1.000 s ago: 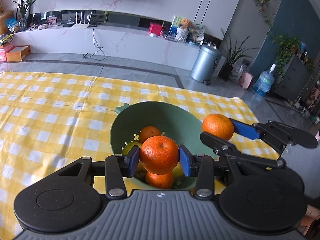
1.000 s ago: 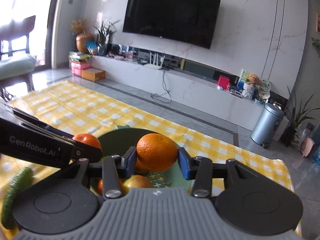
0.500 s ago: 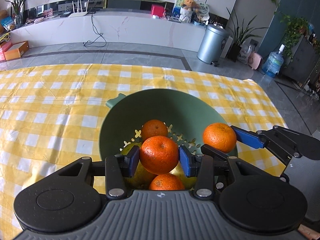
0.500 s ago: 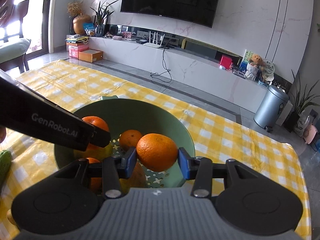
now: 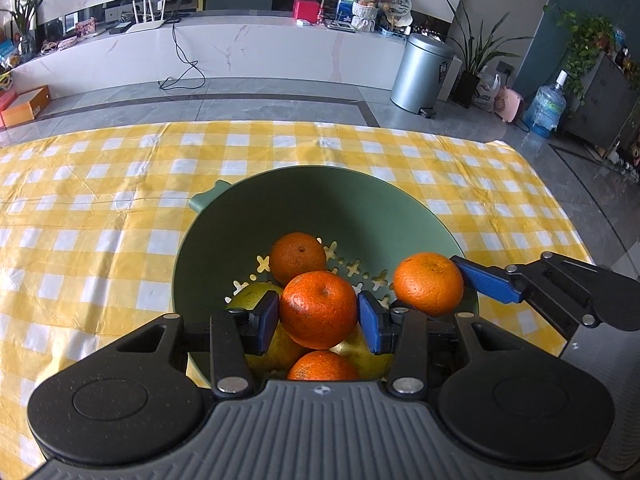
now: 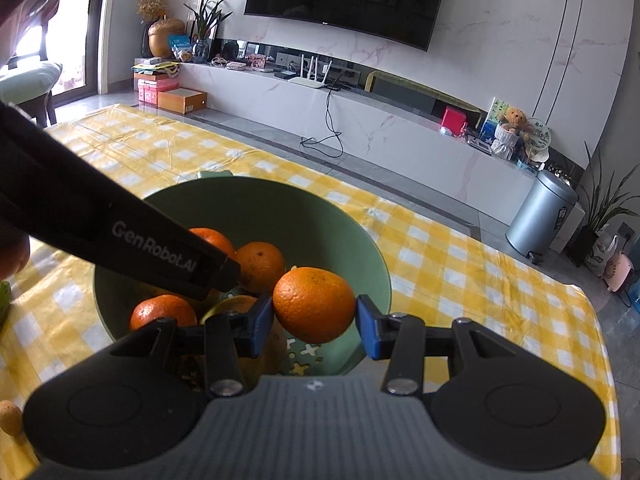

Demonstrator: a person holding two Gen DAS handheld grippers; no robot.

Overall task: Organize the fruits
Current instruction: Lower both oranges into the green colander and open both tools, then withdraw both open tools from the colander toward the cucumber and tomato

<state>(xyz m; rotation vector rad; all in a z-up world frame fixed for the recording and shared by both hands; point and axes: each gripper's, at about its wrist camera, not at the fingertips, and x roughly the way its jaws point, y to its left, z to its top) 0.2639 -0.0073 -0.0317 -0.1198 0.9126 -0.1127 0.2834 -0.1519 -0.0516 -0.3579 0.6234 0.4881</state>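
Both tools hung over green bowl (image 5: 312, 200) mid-counter: left tool (image 5: 319, 317) clamped on orange (image 5: 318, 309), right tool (image 6: 315, 317) clamped on second orange (image 6: 314, 304). Drop-off step; next: lower, spread pads.

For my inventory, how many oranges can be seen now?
4: one in the left gripper, one in the right gripper, two loose in the green bowl at and. Others may be hidden.
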